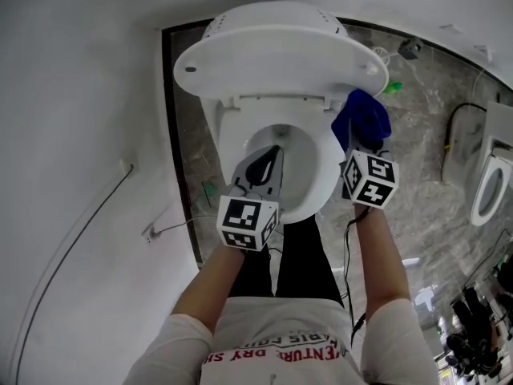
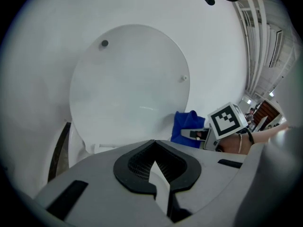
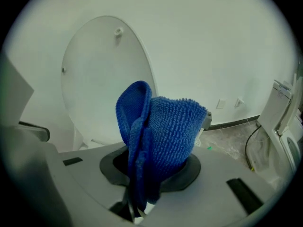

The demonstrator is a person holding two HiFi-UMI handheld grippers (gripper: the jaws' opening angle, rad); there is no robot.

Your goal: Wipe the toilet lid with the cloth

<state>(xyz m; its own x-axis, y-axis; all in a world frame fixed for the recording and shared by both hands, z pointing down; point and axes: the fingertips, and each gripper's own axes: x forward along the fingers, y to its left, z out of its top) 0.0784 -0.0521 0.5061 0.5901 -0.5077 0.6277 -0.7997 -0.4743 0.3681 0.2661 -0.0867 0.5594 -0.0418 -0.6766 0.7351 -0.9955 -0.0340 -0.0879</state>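
Note:
The white toilet lid (image 1: 280, 54) stands raised against the wall, its inner face toward me; it fills the left gripper view (image 2: 128, 89) and appears in the right gripper view (image 3: 102, 74). Below it the bowl (image 1: 309, 179) lies uncovered. My right gripper (image 1: 362, 149) is shut on a bunched blue cloth (image 1: 365, 119), held at the lid's right edge, a little apart from it. The cloth (image 3: 161, 136) sticks up out of the right gripper (image 3: 142, 193). My left gripper (image 1: 263, 171) hangs over the bowl, shut and holding nothing (image 2: 154, 162). The cloth (image 2: 187, 126) also shows in the left gripper view.
A white wall (image 1: 80, 135) with a thin cable (image 1: 80, 231) runs along the left. Grey marble floor (image 1: 433, 135) lies to the right, with a second white fixture (image 1: 489, 187) and a cable (image 1: 457, 123) at the far right. The person's legs (image 1: 296, 251) stand before the bowl.

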